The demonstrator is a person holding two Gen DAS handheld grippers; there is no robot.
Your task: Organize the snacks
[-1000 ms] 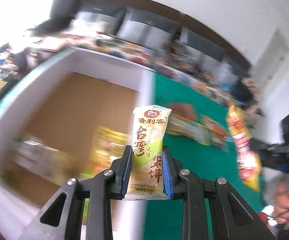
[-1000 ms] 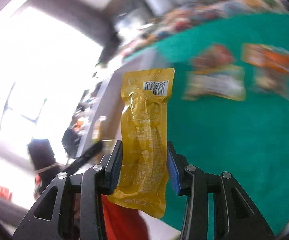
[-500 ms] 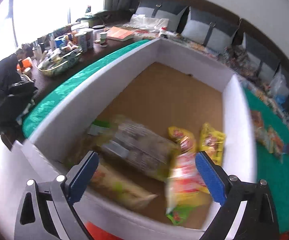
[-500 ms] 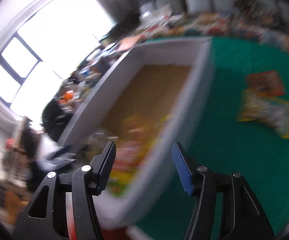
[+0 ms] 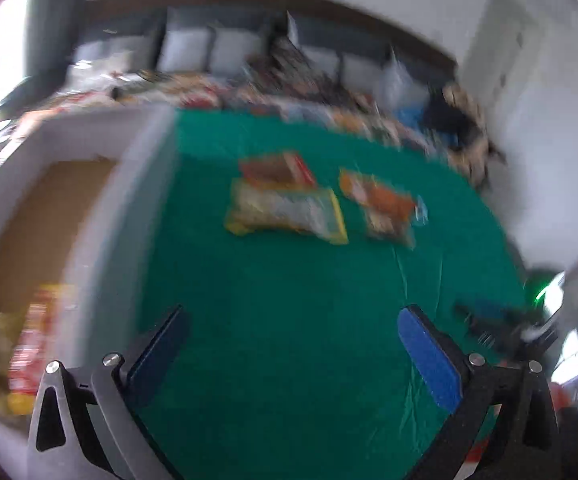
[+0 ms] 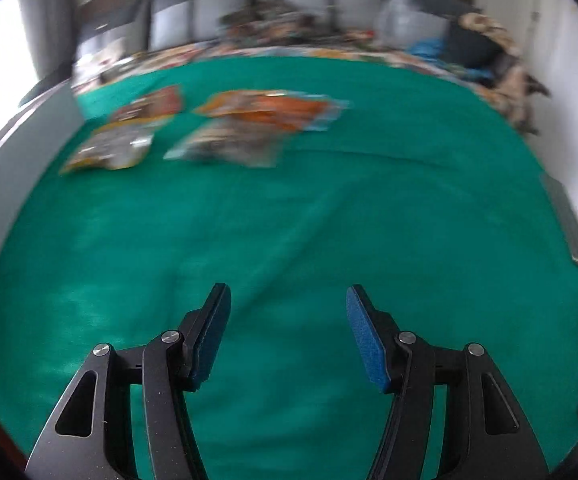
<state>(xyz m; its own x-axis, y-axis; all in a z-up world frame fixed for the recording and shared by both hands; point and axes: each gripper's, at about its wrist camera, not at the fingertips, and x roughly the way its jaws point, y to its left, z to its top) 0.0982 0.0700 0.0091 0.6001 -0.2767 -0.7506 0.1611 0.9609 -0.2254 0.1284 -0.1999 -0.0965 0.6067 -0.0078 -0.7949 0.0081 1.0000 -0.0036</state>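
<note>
Several snack packets lie on the green cloth (image 5: 289,300): a yellow-edged packet (image 5: 285,214), a red-brown packet (image 5: 277,168) and an orange packet (image 5: 385,204). The right wrist view shows them far ahead at upper left: the yellow one (image 6: 109,148), the red-brown one (image 6: 149,106), the orange one (image 6: 273,110). A white box (image 5: 141,184) with a brown bottom stands at the left and holds blurred red and yellow packets (image 5: 37,340). My left gripper (image 5: 293,314) is over bare cloth, its jaws opening wide with nothing between them. My right gripper (image 6: 289,289) is open and empty above the cloth.
A sofa with grey cushions (image 5: 209,48) and a heap of more snacks (image 5: 289,92) line the cloth's far edge. A dark blurred device (image 5: 501,324) shows at the right of the left wrist view. The box wall (image 6: 21,128) borders the cloth on the left.
A second ago each gripper was shut on a packet. Half a second ago both stood open at the box, the packets gone from their jaws. Both have since swung right, over the cloth.
</note>
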